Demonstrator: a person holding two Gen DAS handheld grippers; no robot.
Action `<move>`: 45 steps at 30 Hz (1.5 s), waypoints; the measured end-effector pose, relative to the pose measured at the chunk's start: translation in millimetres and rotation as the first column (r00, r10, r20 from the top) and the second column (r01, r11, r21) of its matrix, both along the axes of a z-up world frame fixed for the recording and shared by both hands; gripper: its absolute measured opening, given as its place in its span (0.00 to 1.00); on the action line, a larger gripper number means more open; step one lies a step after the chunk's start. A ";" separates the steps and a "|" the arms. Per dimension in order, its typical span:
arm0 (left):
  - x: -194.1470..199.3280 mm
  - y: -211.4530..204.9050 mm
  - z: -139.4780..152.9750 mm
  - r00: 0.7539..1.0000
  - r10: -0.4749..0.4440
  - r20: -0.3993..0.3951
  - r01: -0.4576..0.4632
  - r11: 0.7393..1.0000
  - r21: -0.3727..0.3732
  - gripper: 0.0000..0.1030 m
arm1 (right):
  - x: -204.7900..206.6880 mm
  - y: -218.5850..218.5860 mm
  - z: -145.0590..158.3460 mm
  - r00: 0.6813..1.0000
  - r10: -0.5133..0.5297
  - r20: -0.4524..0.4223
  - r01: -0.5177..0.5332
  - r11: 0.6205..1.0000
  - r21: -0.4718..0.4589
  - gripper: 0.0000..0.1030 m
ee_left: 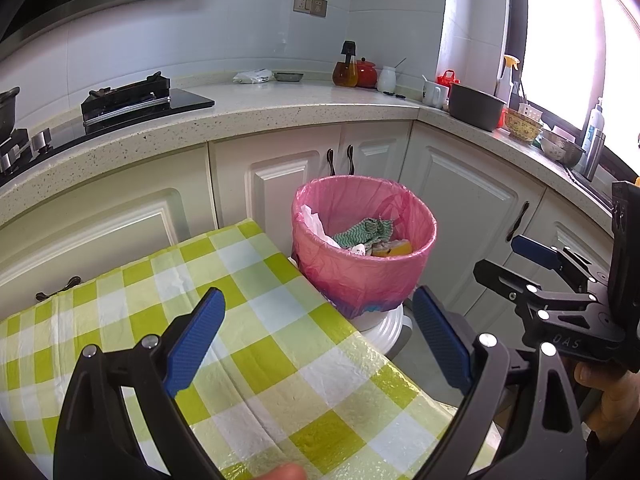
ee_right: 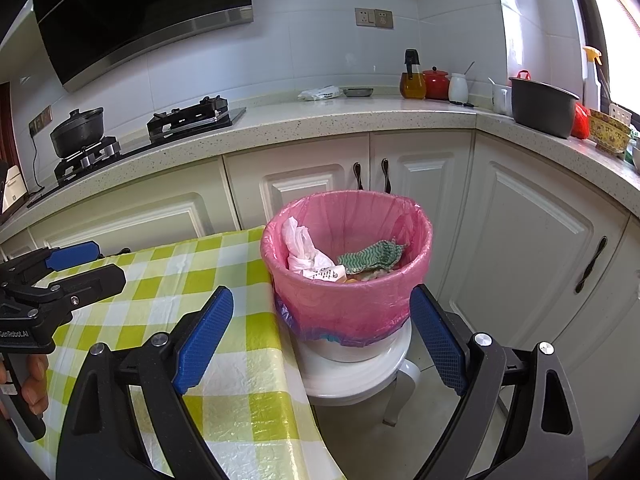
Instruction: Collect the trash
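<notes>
A bin with a pink liner point(ee_left: 362, 268) stands on a white stool point(ee_left: 384, 326) beside the table; it also shows in the right wrist view point(ee_right: 348, 300). Inside lie a white crumpled bag point(ee_right: 298, 246), a green patterned cloth point(ee_right: 372, 260) and a yellow sponge point(ee_left: 394, 249). My left gripper point(ee_left: 320, 332) is open and empty above the green checked tablecloth point(ee_left: 248, 360). My right gripper point(ee_right: 322, 332) is open and empty, just in front of the bin. Each gripper shows in the other's view, the left at the left edge of the right wrist view point(ee_right: 80, 266) and the right at the right edge of the left wrist view point(ee_left: 516, 260).
White cabinets point(ee_right: 516, 248) and a speckled counter point(ee_right: 320, 116) wrap behind the bin. On the counter stand a gas hob point(ee_right: 192, 118), a black pot point(ee_right: 78, 130), an oil bottle point(ee_right: 413, 80), a red pot point(ee_right: 436, 78) and a grey pot point(ee_right: 542, 106).
</notes>
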State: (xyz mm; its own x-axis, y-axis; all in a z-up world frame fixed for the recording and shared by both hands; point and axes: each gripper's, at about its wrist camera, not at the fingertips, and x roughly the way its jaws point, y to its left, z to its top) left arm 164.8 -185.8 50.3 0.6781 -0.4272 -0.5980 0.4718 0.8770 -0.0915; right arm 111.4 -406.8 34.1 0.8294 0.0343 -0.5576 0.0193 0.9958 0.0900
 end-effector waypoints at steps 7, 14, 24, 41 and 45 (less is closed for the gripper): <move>0.3 -0.2 -0.1 1.000 -0.001 0.000 0.001 1.000 0.000 0.89 | 0.6 -0.3 -0.1 1.000 0.000 0.000 0.000 1.000 0.002 0.82; 0.7 -0.4 0.4 1.000 -0.003 -0.001 0.003 1.000 -0.003 0.89 | 0.4 -0.2 0.2 1.000 0.000 0.000 0.000 1.000 0.001 0.82; 1.4 -1.8 0.3 1.000 -0.011 -0.003 0.011 1.000 -0.008 0.89 | 0.6 -0.8 0.2 1.000 0.000 0.002 0.000 1.000 0.000 0.82; 0.9 -1.5 -0.2 1.000 -0.023 -0.005 0.022 1.000 -0.009 0.90 | 1.0 -1.1 -0.4 1.000 0.001 0.000 -0.001 1.000 0.001 0.82; 1.4 -1.3 0.0 1.000 -0.023 -0.005 0.023 1.000 -0.010 0.90 | 1.1 -1.1 -0.4 1.000 0.000 0.000 0.000 1.000 0.002 0.82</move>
State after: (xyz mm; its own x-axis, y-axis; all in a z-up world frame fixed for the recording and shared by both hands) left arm 166.2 -187.1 50.3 0.6651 -0.4486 -0.5969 0.4915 0.8649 -0.1024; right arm 112.5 -407.9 33.6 0.8294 0.0354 -0.5575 0.0192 0.9956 0.0917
